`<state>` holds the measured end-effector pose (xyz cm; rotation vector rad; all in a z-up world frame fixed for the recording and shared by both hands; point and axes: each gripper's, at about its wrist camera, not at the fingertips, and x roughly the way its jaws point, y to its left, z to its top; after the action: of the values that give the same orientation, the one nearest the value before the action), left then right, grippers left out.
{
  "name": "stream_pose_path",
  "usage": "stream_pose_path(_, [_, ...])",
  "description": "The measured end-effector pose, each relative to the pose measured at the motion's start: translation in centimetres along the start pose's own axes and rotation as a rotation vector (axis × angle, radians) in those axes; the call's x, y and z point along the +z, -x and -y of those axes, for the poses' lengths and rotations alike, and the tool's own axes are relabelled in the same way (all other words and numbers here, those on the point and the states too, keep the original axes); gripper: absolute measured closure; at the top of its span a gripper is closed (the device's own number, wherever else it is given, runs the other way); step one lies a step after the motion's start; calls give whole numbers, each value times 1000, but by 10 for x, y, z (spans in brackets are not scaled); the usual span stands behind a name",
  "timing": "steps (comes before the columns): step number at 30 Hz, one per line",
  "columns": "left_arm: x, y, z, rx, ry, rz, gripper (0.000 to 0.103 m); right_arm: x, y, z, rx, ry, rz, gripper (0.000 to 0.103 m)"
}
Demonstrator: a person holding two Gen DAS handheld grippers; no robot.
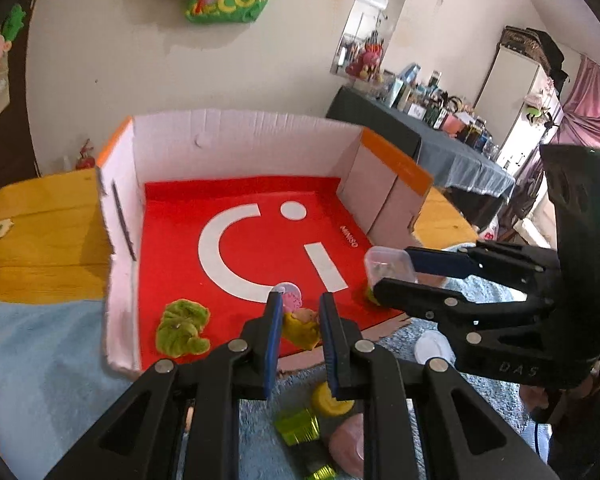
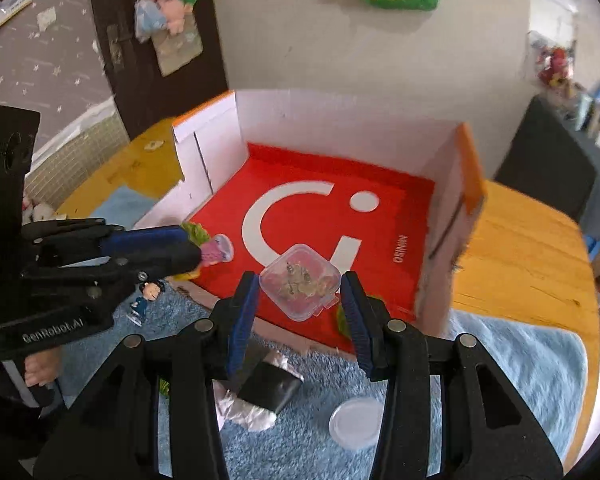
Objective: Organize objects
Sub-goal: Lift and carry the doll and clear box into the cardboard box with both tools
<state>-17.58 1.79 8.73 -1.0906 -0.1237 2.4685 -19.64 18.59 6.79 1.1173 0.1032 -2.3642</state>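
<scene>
A white-walled cardboard box [image 1: 236, 148] with a red floor stands on the table, also in the right wrist view [image 2: 340, 128]. Inside lie a green fuzzy toy [image 1: 182, 328], a yellow toy [image 1: 300, 326] and a pink domed capsule [image 1: 290, 296]. My left gripper [image 1: 298, 308] is open over the box's front edge, with the yellow toy between its fingers. My right gripper [image 2: 300, 294] is shut on a small clear plastic case [image 2: 298, 286] holding tiny items, above the box's front right part. The case also shows in the left wrist view [image 1: 388, 264].
On the blue towel [image 2: 520, 360] in front of the box lie a white round lid [image 2: 356, 422], a black and silver packet [image 2: 268, 392], a small figurine [image 2: 146, 300], a yellow cap [image 1: 328, 400], a green ribbed piece [image 1: 298, 426] and a pink item [image 1: 348, 444]. The wooden table [image 2: 520, 248] extends on both sides.
</scene>
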Motion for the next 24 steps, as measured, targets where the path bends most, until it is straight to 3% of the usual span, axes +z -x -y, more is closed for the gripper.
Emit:
stream_pose_path(16, [0,-38,-16,-32,-32,-146,84,11,-62,4,118,133,-301,62])
stream_pose_path(24, [0,-47,-11,-27,-103,-207,84,15,-76,11,184,151,-387,62])
